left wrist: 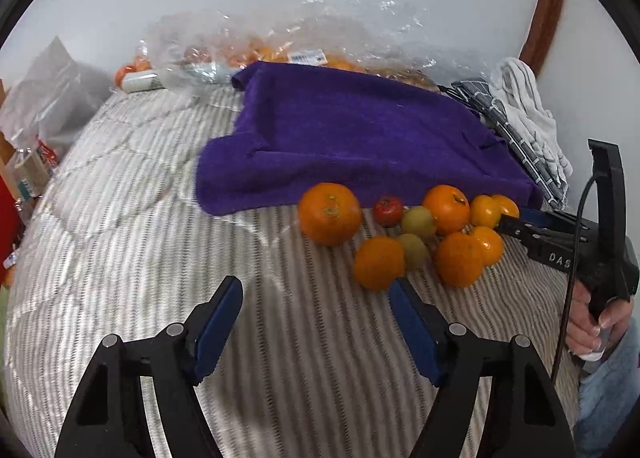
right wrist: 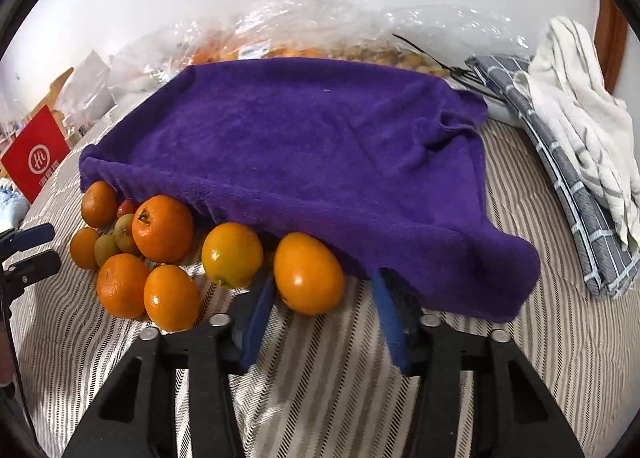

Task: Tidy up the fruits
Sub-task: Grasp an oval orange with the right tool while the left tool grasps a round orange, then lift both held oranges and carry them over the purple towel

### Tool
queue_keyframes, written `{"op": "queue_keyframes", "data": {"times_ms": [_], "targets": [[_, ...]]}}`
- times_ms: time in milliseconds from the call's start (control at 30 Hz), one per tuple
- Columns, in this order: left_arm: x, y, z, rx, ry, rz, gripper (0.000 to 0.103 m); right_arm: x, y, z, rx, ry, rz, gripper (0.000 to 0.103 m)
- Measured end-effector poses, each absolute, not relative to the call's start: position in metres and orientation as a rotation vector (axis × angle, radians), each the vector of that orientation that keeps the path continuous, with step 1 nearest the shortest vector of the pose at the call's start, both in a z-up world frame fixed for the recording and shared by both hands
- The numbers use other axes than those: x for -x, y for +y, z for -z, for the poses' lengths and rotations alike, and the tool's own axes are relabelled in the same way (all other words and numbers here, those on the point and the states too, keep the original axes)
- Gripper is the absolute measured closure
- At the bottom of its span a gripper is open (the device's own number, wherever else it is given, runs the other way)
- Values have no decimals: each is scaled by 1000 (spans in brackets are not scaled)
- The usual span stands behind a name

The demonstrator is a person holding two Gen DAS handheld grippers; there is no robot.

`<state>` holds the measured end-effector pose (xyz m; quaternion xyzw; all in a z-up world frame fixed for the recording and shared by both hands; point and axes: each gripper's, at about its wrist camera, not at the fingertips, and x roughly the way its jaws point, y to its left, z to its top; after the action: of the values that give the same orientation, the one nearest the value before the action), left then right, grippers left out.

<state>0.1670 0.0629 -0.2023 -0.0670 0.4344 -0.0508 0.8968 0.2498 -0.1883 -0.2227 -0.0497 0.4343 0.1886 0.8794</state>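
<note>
Beside the purple towel [right wrist: 304,162] on the bed, at its 7 o'clock edge, oranges [right wrist: 162,228] cluster. Right tool [right wrist: 320,294] straddles one orange [right wrist: 309,273], jaws wide, unclosed; closing comes next. Left tool [left wrist: 316,302] gapes empty.

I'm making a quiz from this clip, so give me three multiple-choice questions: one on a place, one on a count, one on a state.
1. Where is the fruit pile? A on the striped cover, before the towel; B on the towel; C in a bowl.
2. How many green fruits? A none; B two; C five.
3. The left gripper is: A open, empty; B shut on a spoon; C shut on the towel.
Key: A, fruit rests on stripes; B, two show in the pile; A, fingers spread, nothing between.
</note>
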Motion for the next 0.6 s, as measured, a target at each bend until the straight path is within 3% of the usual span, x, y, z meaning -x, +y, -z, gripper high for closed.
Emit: {"op": "queue_keyframes", "data": {"times_ms": [33,233,467,600], "targets": [[-169,60,202,141,902,114,29,-248,-187,223,101,900,-408,69],[-181,38,206,122,900,157,38,-228,-195,219,93,877,-394,70],[-187,35,210,165,902,201,71,-196,-216,222,37,895,-368,70],[-180,43,208,160,912,192,73,-186,-217,224,14,901,-358,70]]}}
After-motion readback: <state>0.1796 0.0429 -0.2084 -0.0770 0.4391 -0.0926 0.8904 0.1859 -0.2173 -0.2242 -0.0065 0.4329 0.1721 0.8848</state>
